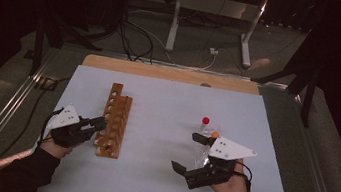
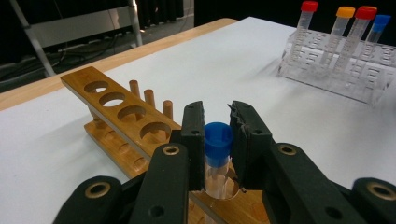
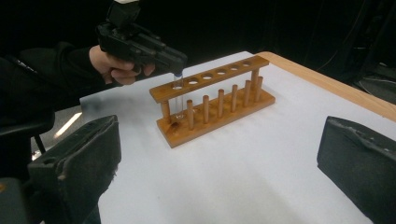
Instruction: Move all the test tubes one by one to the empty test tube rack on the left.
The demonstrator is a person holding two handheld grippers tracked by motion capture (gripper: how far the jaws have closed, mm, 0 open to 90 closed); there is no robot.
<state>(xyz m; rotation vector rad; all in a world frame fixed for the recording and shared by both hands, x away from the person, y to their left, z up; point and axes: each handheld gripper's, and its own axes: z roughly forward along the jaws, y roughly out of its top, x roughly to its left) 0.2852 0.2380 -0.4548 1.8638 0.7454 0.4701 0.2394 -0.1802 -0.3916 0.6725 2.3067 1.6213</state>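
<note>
A clear test tube with a blue cap (image 2: 218,144) stands upright between the jaws of my left gripper (image 2: 217,116), which is shut on it just below the cap. The tube passes down through the end hole of the wooden tube rack (image 2: 116,100) nearest the person. In the high view my left gripper (image 1: 102,124) meets the near end of the wooden rack (image 1: 116,118). In the right gripper view the tube (image 3: 178,91) hangs through the rack's (image 3: 215,102) first hole under the left gripper (image 3: 175,60). My right gripper (image 1: 185,151) is open and holds nothing, its jaws wide apart (image 3: 219,154).
A clear plastic rack (image 2: 336,70) holds several capped tubes, red, orange and blue, at the right of the white mat (image 1: 157,175); it stands just beyond my right gripper. The table's wooden edge (image 1: 171,73) runs along the far side. Cables and a metal stand lie on the floor beyond.
</note>
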